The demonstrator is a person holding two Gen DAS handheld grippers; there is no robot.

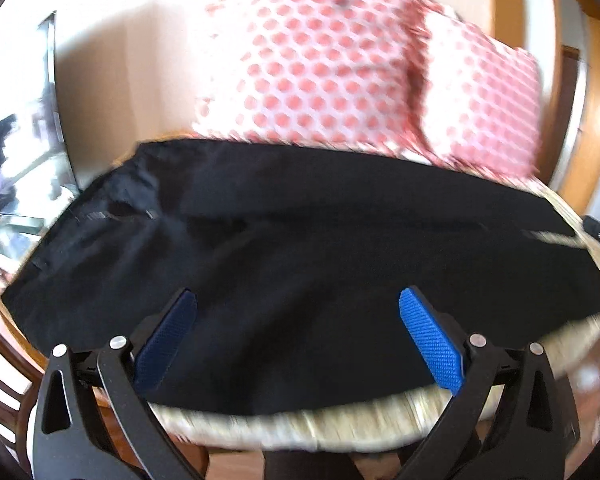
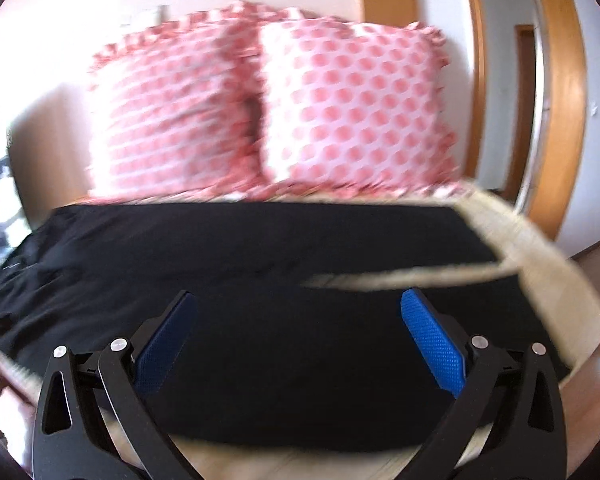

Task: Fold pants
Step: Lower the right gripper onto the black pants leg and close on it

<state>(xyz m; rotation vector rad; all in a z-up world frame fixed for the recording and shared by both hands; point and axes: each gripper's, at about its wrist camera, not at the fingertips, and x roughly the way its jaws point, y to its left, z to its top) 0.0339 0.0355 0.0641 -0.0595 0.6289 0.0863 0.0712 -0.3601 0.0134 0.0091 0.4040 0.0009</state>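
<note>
Black pants (image 1: 300,232) lie spread flat across a pale woven seat, waist to the left, legs running right. They also show in the right wrist view (image 2: 260,280), where a narrow gap of pale seat shows between the two legs at the right. My left gripper (image 1: 298,300) is open and empty above the near edge of the pants. My right gripper (image 2: 299,300) is open and empty above the leg part. Both views are blurred by motion.
Two white cushions with pink dots (image 1: 340,64) (image 2: 352,108) stand against the back, just behind the pants. The pale woven seat edge (image 1: 300,424) (image 2: 540,256) borders the pants. Wooden door frames (image 2: 560,80) stand at the right, a chair back (image 1: 0,380) at the lower left.
</note>
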